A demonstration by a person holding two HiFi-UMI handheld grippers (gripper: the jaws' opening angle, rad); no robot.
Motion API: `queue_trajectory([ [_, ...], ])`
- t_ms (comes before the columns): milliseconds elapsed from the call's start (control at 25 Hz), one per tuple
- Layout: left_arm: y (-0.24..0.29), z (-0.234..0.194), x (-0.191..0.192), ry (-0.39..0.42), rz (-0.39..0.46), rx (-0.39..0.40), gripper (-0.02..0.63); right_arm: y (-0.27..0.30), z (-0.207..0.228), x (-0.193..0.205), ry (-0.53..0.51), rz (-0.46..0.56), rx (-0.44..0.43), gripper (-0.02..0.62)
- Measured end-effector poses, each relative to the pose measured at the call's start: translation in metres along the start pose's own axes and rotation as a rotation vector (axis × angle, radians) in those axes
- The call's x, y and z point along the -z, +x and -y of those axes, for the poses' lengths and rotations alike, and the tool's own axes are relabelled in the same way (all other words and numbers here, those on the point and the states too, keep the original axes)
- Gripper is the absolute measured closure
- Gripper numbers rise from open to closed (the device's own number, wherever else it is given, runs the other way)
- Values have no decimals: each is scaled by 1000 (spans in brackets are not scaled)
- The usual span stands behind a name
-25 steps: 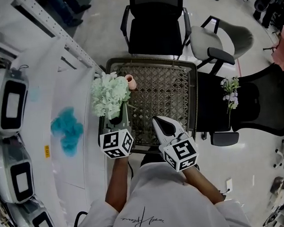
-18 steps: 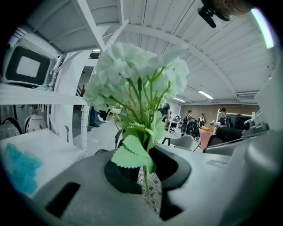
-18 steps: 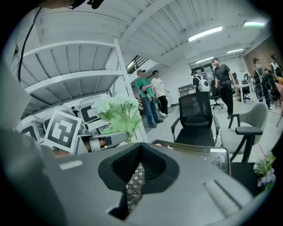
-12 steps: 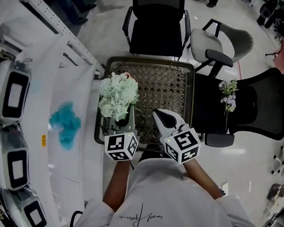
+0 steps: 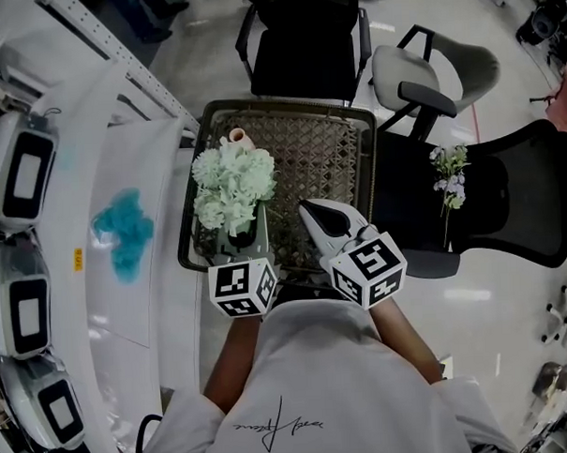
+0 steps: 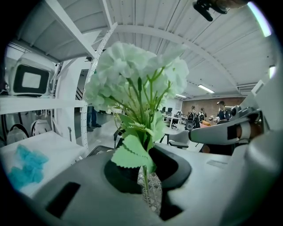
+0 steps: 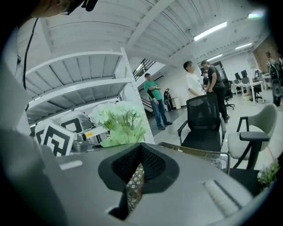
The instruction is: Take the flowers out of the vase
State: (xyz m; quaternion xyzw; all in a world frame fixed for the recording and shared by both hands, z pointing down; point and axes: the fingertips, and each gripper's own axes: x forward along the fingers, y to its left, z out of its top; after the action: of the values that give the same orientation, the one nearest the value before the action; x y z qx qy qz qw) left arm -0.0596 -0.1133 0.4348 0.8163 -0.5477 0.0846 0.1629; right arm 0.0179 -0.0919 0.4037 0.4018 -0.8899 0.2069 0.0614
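Left gripper fingers pinch the one pale-green flower bunch by its stem; right gripper fingers closed, empty; one pink vase upper-left on the table; shirt script's unreadable.

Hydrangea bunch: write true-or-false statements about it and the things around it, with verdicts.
1. The left gripper grips the pale green hydrangea bunch by its stem. True.
2. The bunch stands in the pink vase. False: it is out of the vase, held over the woven table.
3. The right gripper holds a flower. False: nothing is between its jaws.
4. A small flower sprig lies on the black chair seat. True.
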Motion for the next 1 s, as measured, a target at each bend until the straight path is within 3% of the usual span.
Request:
queue_trajectory([
  [240, -4, 26, -1, 32, 17, 2, 555, -19, 8, 0, 15, 7, -53, 590],
  [400, -14, 37, -1, 6, 37, -10, 555, -35, 5, 7, -27, -13, -106, 591],
  [560, -15, 51, -6, 22, 63, -4, 555, -43, -3, 20, -124, -56, -223, 591],
  [760, -23, 55, 1, 23, 57, -23, 555, -54, -16, 36, -158, -111, -334, 591],
  [1000, -32, 51, 10, 0, 35, -53, 555, -60, -16, 36, -167, -123, -364, 591],
])
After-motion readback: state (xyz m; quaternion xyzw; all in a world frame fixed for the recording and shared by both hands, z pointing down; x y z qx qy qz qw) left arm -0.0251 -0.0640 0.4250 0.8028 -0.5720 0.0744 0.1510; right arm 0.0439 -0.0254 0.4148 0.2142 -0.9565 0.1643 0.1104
